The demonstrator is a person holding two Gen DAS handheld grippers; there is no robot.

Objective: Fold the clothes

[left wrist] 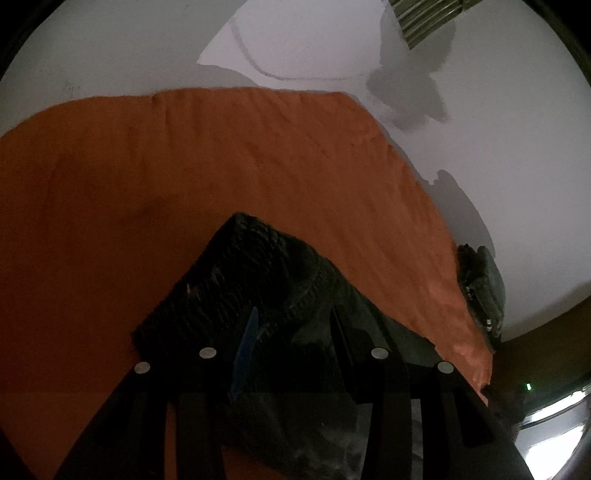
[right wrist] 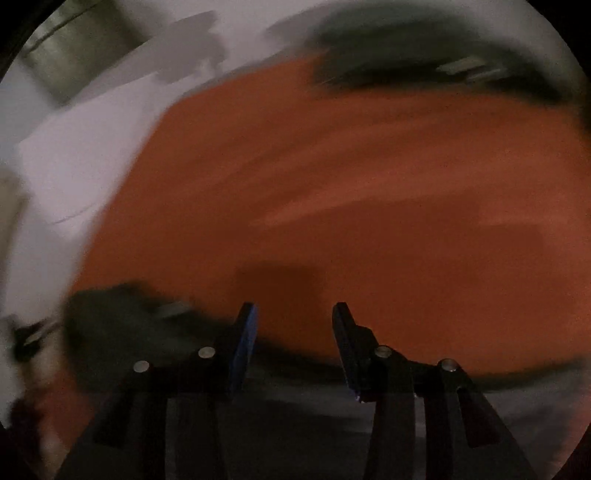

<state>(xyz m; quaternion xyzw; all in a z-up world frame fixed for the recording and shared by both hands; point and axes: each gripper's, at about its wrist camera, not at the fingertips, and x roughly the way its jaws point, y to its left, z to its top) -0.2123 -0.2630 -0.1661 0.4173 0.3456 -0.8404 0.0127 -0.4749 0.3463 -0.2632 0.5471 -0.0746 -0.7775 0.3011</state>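
An orange garment point(left wrist: 184, 166) lies spread on a white table. Its dark ribbed trim point(left wrist: 251, 266) is bunched up between the fingers of my left gripper point(left wrist: 293, 314), which is shut on it just above the orange cloth. Another dark ribbed piece point(left wrist: 480, 280) sits at the garment's right edge. The right wrist view is blurred. There my right gripper point(right wrist: 294, 306) hangs open over the orange garment point(right wrist: 332, 184) with nothing between its fingers. Dark trim shows at the top point(right wrist: 424, 62) and at the lower left point(right wrist: 129, 317).
The white table point(left wrist: 498, 147) extends beyond the garment. A white sheet point(left wrist: 295, 44) with a drawn curve lies on it at the far side. A metal slatted object point(left wrist: 424, 18) stands at the far right corner, seen blurred as a metal object point(right wrist: 81, 44) in the right wrist view.
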